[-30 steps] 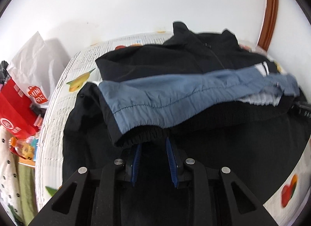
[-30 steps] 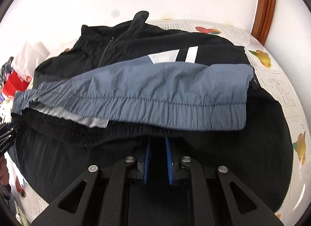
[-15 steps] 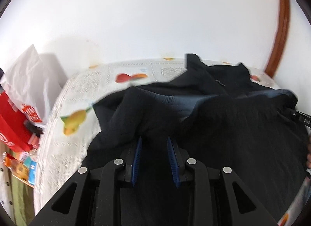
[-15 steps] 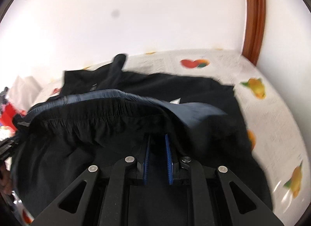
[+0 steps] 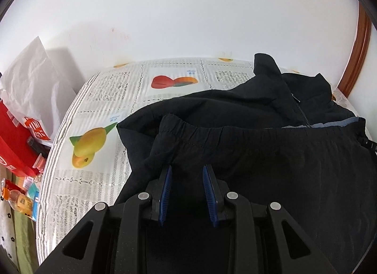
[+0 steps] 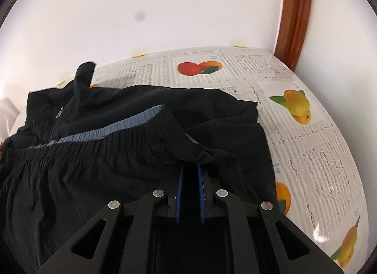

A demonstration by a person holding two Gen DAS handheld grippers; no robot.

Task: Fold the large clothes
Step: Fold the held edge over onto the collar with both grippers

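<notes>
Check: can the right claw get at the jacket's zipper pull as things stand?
Probably not right away. The right claw has the jacket's folded-over hem between its closing pads, so it is occupied. The zipper pull lies uncovered toward the collar, far across the fabric, with nothing on top.

Both grippers are the same build. Left gripper (image 5: 187,168): matte black plastic frame, two chunky arms with triangular cutouts near the bottom, four round silver screws across the linkage. Fingers (image 5: 165,191) carry thin ribbed blue pads. Right gripper (image 6: 189,168): same black frame, same four silver screws, same blue ribbed pads (image 6: 178,194). No cables or markings showing.
</notes>
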